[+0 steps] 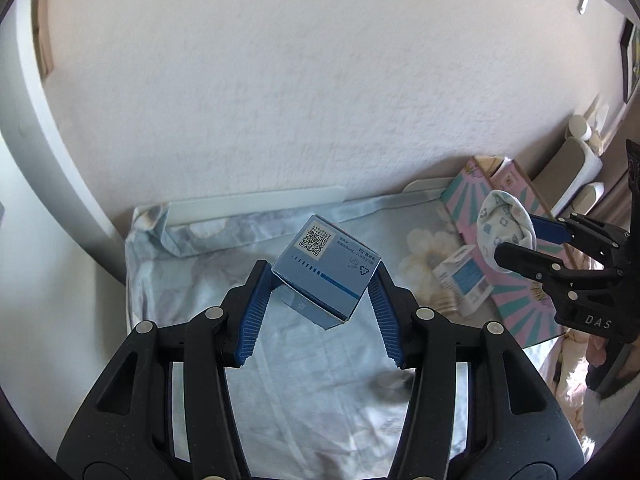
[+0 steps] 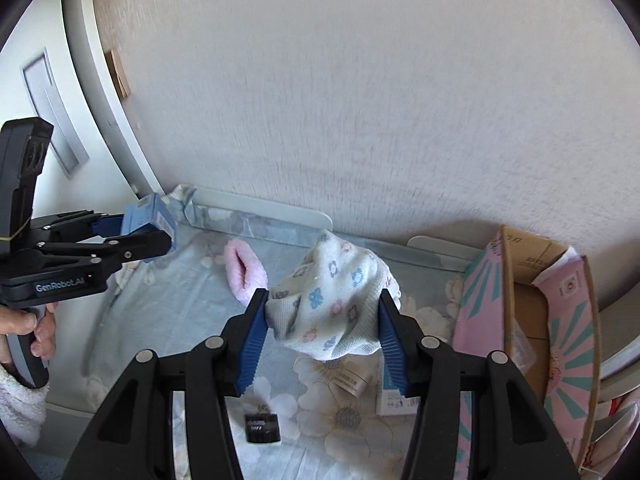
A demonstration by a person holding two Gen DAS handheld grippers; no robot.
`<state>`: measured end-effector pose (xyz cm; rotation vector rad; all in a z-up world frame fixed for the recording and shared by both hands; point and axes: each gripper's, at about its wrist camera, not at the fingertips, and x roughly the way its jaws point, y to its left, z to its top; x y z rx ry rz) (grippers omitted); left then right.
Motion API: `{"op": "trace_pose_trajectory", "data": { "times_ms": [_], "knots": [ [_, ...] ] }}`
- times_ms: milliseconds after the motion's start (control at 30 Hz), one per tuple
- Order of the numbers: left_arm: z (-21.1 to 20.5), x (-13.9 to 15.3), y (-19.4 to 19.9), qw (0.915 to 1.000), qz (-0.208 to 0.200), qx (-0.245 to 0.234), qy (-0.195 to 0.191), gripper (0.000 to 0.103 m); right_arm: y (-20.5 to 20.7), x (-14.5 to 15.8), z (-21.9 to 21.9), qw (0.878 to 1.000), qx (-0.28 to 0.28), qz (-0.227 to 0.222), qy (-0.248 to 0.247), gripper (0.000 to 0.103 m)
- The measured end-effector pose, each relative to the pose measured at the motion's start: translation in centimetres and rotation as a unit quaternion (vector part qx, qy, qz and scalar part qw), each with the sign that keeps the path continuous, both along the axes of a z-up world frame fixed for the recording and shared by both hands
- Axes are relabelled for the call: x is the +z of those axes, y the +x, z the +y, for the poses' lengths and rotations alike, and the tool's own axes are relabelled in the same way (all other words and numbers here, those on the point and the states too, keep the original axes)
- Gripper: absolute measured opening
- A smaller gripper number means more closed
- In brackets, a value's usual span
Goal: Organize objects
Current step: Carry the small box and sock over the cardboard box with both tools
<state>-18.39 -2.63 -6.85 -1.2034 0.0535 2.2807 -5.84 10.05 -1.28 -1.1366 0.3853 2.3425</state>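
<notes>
Left gripper (image 1: 324,280): I'm clamping the blue box (image 1: 326,270), clear of the bedsheet (image 1: 304,380) | Right gripper (image 2: 322,316): I'm pinching the floral sock (image 2: 332,304) beside the pink carton (image 2: 480,320)

The left black two-finger gripper (image 1: 325,280) angles downward, blue ribbed pads clamped on a small blue cardboard box (image 1: 326,270). At three o'clock, the right black gripper (image 2: 323,314) pinches a floral white cloth (image 2: 330,300).
</notes>
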Motion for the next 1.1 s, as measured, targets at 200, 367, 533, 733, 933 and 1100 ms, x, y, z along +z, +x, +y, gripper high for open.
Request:
{"op": "trace_pose_trajectory", "data": {
  "times_ms": [200,367,533,733,933,1100],
  "knots": [
    [2.4,2.6,0.7,0.9999,0.006,-0.011,0.007,0.046,2.2,2.8,0.5,1.0,-0.012,0.015,0.002,0.048],
    [5.2,4.2,1.0,0.9996,0.012,-0.026,0.009,0.046,4.1,4.1,1.4,0.999,-0.028,0.026,0.002,0.048],
    [8.7,5.4,1.3,0.9986,0.023,-0.047,0.008,0.046,6.8,5.1,2.9,0.998,-0.055,0.035,-0.001,0.048],
    [13.3,6.1,1.7,0.9966,0.028,-0.077,0.008,0.046,10.8,5.5,4.8,0.995,-0.09,0.038,-0.003,0.048],
    [18.2,6.2,2.2,0.9931,0.026,-0.114,0.007,0.046,14.5,5.0,6.5,0.992,-0.121,0.034,-0.011,0.048],
    [22.1,6.0,2.9,0.9892,0.025,-0.145,0.0,0.046,17.1,4.4,7.5,0.989,-0.146,0.031,-0.017,0.048]
  ]
}}
